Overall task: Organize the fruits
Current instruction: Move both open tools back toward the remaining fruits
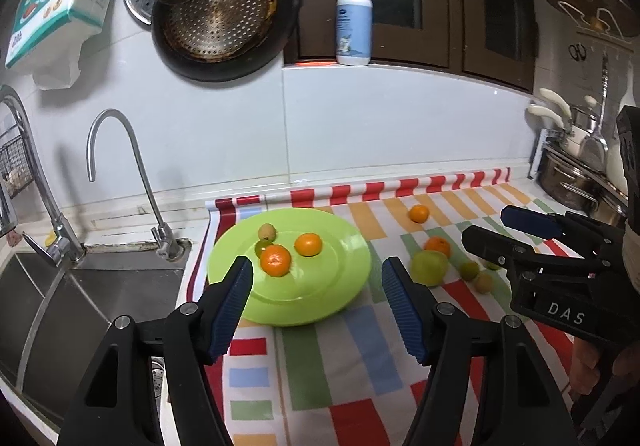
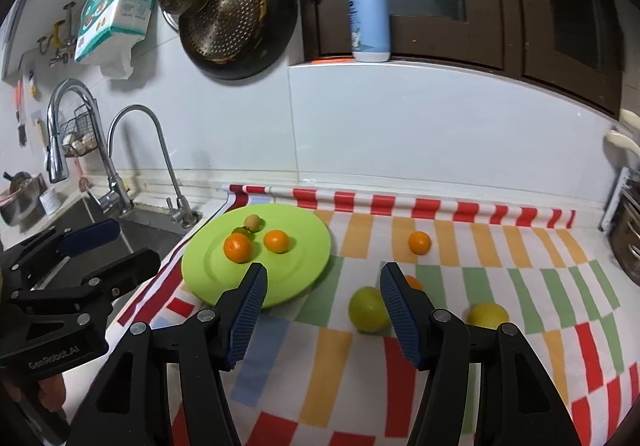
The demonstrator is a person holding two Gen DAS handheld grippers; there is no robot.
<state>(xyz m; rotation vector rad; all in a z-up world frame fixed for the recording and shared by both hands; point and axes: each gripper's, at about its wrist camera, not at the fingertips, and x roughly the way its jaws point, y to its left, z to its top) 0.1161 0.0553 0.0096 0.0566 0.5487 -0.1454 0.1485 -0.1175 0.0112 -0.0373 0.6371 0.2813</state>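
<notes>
A lime-green plate lies on a striped cloth next to the sink. On it are two oranges, a small green fruit and a small tan fruit. Loose on the cloth to the right are an orange, a large green fruit, a yellow fruit and a second orange. My left gripper hangs open over the plate's near edge. My right gripper is open above the cloth, its right finger beside the large green fruit. Neither holds anything.
A steel sink with two faucets lies left of the cloth. Pans hang on the tiled wall. A soap bottle stands on the window ledge. Pots and utensils crowd the far right. A hand holds the right gripper.
</notes>
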